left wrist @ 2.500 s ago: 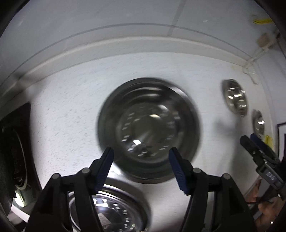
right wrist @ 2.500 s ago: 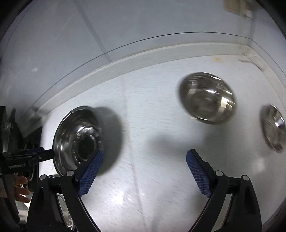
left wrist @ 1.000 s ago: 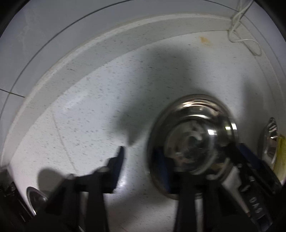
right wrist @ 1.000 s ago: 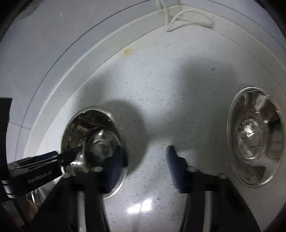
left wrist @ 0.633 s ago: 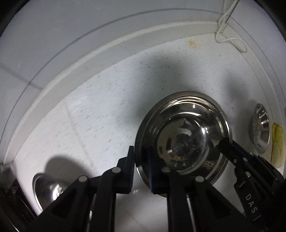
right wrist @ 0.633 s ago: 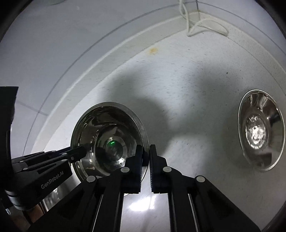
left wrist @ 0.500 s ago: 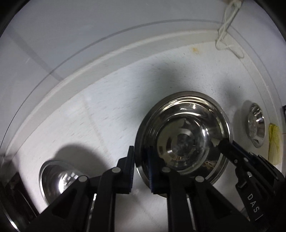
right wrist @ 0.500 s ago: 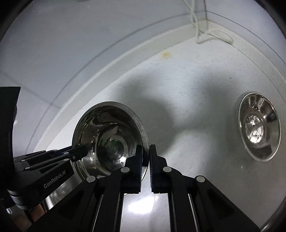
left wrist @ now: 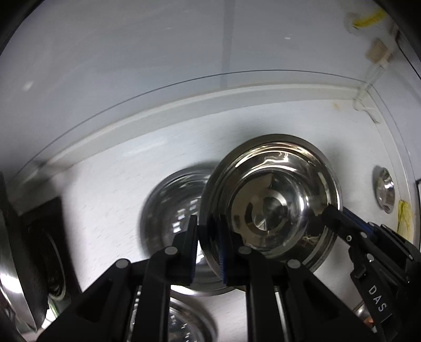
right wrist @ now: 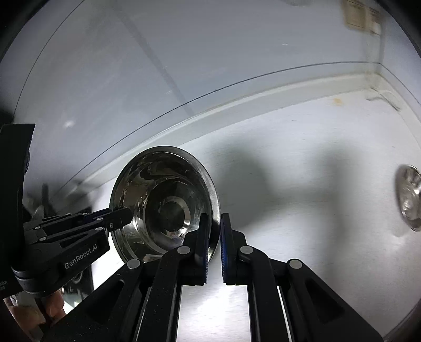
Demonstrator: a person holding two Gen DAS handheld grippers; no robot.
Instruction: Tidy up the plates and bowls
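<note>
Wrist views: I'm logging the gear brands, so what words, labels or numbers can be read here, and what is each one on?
"DAS": on the body of the right claw, seen in the left wrist view.
"GenRobot.AI": on the body of the left claw, seen in the right wrist view.
Partly cut-off small print at the left edge of the right wrist view: too small to read.
Label on the wall, top right: blurred, unreadable.
The bowl shows no text.
</note>
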